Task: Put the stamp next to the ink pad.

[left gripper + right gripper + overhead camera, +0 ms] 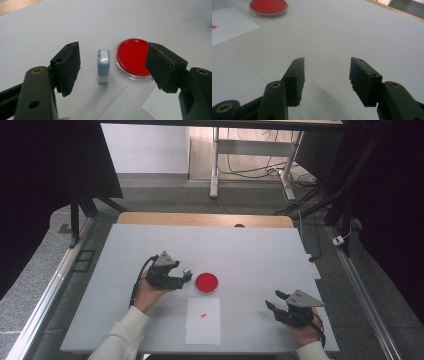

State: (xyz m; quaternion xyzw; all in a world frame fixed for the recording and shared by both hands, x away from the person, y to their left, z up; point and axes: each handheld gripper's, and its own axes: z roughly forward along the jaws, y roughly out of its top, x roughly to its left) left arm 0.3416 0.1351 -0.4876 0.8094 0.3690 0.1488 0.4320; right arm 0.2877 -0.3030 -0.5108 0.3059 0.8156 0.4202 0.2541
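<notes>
Left gripper (112, 68) is held open around a small blue stamp (103, 65).
The stamp may be tipped against the red dish (132, 56) if closed off-centre; right gripper (327, 82) is held open, idle.

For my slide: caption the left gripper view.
Open left gripper frames an upright blue stamp beside a red ink pad.

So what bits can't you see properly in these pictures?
- The stamp's underside: it faces the table in the left gripper view.
- The red mark on the paper: too small to read in the high view.
- The red dish: its right edge sits behind one of the left gripper's fingers.
- The right gripper's body: cut off by the bottom edge.
</notes>
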